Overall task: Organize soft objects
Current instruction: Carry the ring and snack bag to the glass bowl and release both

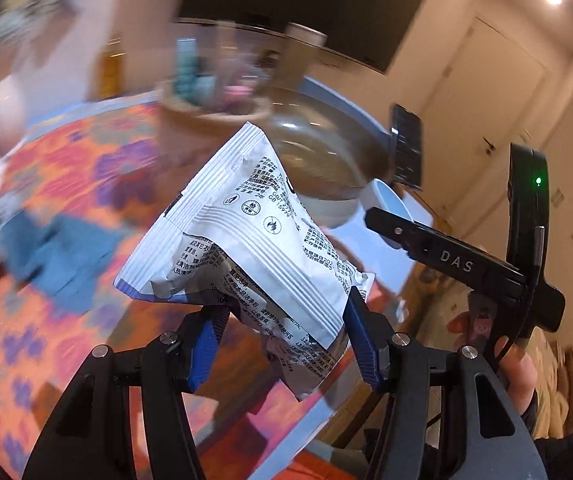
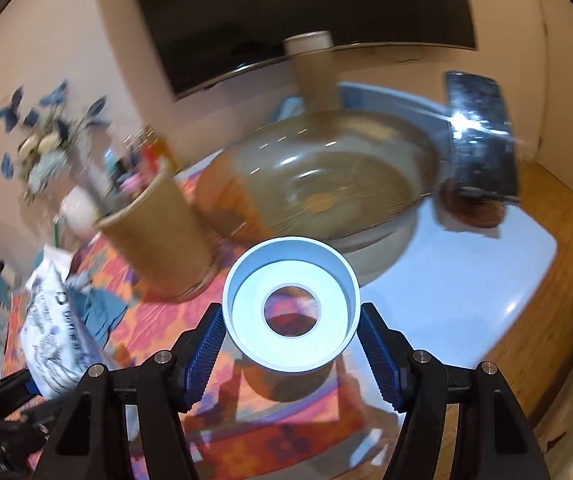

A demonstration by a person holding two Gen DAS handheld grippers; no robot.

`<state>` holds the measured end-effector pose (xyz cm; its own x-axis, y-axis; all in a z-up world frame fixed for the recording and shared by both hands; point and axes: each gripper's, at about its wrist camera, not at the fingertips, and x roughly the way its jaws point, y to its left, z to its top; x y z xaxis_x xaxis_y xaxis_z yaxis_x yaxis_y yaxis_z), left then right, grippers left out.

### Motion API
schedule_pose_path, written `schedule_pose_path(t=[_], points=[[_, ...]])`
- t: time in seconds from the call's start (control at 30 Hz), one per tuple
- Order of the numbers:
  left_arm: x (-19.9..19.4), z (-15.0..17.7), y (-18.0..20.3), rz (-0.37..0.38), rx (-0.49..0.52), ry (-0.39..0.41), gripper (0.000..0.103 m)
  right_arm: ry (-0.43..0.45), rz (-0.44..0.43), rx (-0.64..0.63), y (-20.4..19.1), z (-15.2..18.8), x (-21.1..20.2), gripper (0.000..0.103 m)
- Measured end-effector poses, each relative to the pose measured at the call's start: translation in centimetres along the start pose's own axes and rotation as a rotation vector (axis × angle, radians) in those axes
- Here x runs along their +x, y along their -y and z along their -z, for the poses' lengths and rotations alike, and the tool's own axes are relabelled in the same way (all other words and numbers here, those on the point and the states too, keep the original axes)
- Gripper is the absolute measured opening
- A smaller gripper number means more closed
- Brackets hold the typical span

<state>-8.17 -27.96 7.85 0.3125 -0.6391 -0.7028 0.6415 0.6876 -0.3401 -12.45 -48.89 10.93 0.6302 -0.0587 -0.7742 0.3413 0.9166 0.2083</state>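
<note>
My left gripper (image 1: 282, 316) is shut on a white printed packet (image 1: 246, 236) and holds it tilted above the colourful tablecloth (image 1: 66, 160). The packet also shows at the left of the right wrist view (image 2: 52, 320). My right gripper (image 2: 290, 328) is shut on a pale blue tape roll (image 2: 290, 304), held above the table with its hole facing the camera. The roll's edge (image 1: 390, 204) and the right gripper (image 1: 446, 258) show in the left wrist view, right of the packet. A large glass bowl (image 2: 326, 184) stands just behind the roll.
A blue cloth (image 1: 54, 256) lies on the tablecloth at left. A brown cup with small items (image 2: 158, 232) stands left of the bowl. A tall cup (image 2: 314, 68), a dark phone on a stand (image 2: 482, 136), a flower vase (image 2: 46, 148) and a wall TV (image 2: 286, 8) lie behind. The table's edge (image 2: 526, 300) is at right.
</note>
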Motion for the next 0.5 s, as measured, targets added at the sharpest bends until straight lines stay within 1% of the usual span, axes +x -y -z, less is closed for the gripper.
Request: schedule_pose_path(t=[0.13,0.23,0.33,0.5], points=[[2.8,-2.6,2.9,0.043,0.064,-0.022,0.055,0.045,0.026,0.027,2.2,-1.4,-0.9,0.066],[4.2,-4.7,4.6,0.049,0.107,-0.017,0.055,0.08,0.049,0.042,3.5,-3.0,-1.4,0.066],[5.3,-6.9,6.1,0.041,0.137,0.003,0.055,0.108,0.068,0.054,4.4,-5.0,-1.5,0.066],[6.9,-10.7,7.2,-0.017,0.183,0.058,0.055,0.162,0.078,0.089,5.7,-8.7,-1.5,0.066]])
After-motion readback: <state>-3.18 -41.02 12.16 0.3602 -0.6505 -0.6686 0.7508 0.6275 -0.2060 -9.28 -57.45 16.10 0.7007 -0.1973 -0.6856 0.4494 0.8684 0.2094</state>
